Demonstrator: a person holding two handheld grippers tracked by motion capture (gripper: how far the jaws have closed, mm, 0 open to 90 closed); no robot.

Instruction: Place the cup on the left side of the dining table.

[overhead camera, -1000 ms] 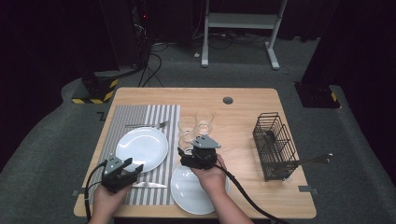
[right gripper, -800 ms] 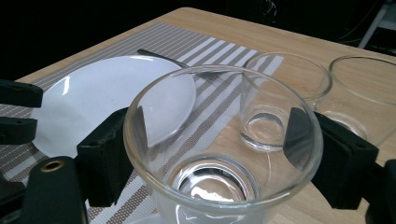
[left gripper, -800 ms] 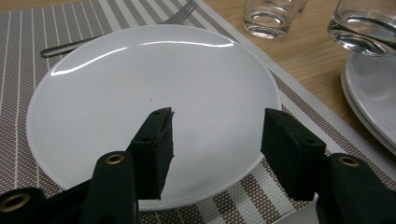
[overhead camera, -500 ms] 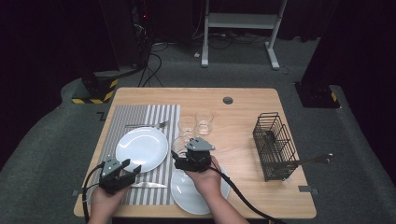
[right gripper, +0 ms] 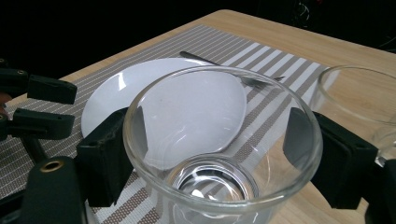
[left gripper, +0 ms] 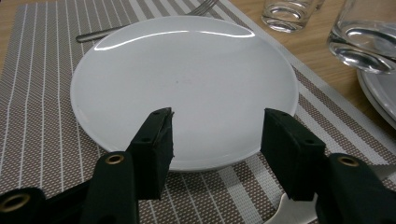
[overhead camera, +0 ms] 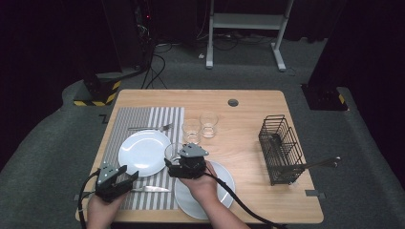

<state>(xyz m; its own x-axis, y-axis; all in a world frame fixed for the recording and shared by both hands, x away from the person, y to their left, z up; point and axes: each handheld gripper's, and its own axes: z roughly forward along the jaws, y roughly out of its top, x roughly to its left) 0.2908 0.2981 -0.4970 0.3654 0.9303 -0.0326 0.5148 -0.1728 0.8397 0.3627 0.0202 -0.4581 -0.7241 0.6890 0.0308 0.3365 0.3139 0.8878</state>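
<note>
Carrying a clear glass (right gripper: 219, 154), the right hand-held gripper (overhead camera: 187, 161) has slid left toward the white plate (overhead camera: 143, 151), jaws clamped on its sides, seemingly just above the bench (overhead camera: 248, 100). Left hand-held gripper (left gripper: 217, 140) hovers open at the plate's near rim.

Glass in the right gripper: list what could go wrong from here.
1. The glass is smooth and held only at its sides by the right gripper; it may slip.
2. Two more glasses stand close ahead; a swing could knock them.
3. It hangs near the plate; dropped, either could chip.
</note>
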